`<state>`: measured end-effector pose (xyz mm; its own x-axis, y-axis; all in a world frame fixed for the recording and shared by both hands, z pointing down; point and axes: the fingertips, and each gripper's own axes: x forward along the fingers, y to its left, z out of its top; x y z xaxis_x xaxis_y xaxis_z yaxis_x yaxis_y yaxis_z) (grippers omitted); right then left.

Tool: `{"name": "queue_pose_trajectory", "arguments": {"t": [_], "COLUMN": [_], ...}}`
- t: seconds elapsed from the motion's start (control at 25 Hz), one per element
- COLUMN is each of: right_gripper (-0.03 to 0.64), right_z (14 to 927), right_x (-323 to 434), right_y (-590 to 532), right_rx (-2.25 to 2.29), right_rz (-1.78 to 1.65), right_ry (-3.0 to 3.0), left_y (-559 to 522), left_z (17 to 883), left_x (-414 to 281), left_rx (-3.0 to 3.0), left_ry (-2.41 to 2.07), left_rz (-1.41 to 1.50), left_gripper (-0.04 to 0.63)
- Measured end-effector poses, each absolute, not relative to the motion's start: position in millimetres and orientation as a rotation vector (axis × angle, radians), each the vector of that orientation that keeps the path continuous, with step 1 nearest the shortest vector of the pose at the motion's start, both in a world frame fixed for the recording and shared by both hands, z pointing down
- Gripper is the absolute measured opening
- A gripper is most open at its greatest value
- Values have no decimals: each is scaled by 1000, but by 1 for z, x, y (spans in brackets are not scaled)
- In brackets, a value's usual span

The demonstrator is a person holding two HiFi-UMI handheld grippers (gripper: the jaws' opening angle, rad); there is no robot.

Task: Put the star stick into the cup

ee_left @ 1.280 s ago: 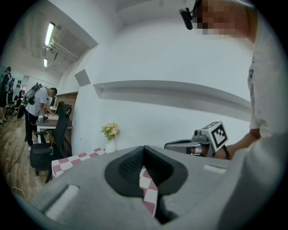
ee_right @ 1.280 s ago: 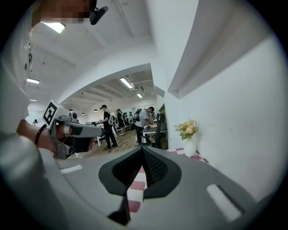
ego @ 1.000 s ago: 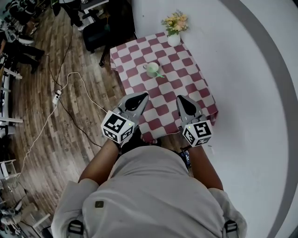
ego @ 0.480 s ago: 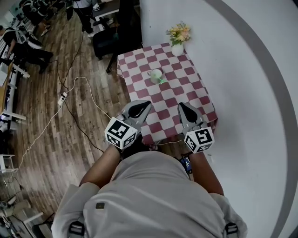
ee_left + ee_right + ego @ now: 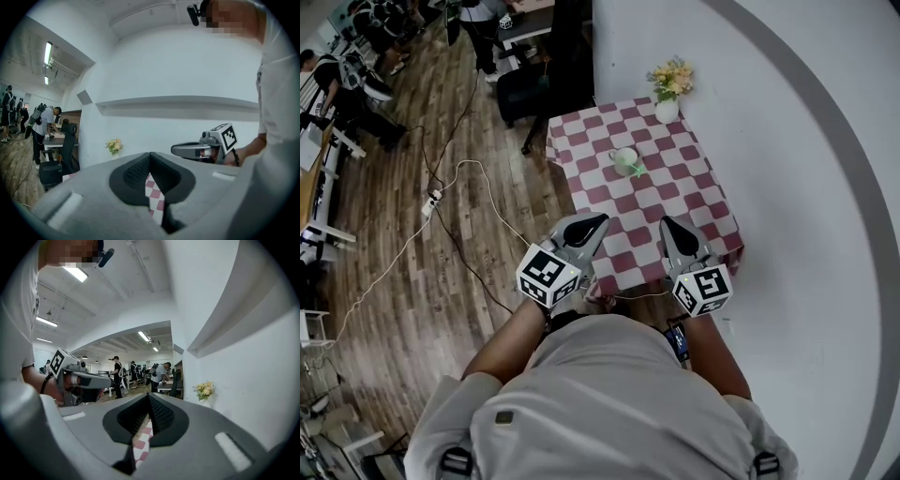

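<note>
A pale green cup (image 5: 623,158) stands near the middle of the red-and-white checked table (image 5: 694,202). The green star stick (image 5: 637,171) lies on the cloth, touching the cup's near right side. My left gripper (image 5: 592,221) is shut and empty over the table's near left edge, well short of the cup. My right gripper (image 5: 667,224) is also shut and empty, over the near part of the cloth. In the left gripper view the jaws (image 5: 150,155) meet with only checked cloth showing below. The right gripper view shows the same (image 5: 149,395). Neither gripper view shows the cup or the stick.
A white vase of flowers (image 5: 668,108) stands at the table's far edge against the white wall (image 5: 750,103). Left of the table are wooden floor, a white cable (image 5: 478,178) and a black chair (image 5: 525,89). People stand at desks further off.
The table has slid up and to the right in the head view and looks slightly smaller. Both grippers have dropped back toward its near edge and stayed shut.
</note>
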<state>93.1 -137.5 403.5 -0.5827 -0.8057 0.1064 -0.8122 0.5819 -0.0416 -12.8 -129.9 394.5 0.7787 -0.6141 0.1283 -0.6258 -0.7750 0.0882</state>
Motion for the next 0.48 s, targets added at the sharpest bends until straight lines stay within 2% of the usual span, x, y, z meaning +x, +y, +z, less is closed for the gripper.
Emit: {"name": "queue_pose_trajectory", "arguments": {"t": [0.48], "right_gripper": [9], "right_z": [407], "right_x": [29], "right_y": [-95], "right_rx": [1482], "right_rz": [166], "right_ry": [-2668], "left_y": [-96], "left_z": [398], "left_x": [-80], "left_rx": [2853], "left_ry": [-898], "left_rz": [163], "left_gripper": [3]}}
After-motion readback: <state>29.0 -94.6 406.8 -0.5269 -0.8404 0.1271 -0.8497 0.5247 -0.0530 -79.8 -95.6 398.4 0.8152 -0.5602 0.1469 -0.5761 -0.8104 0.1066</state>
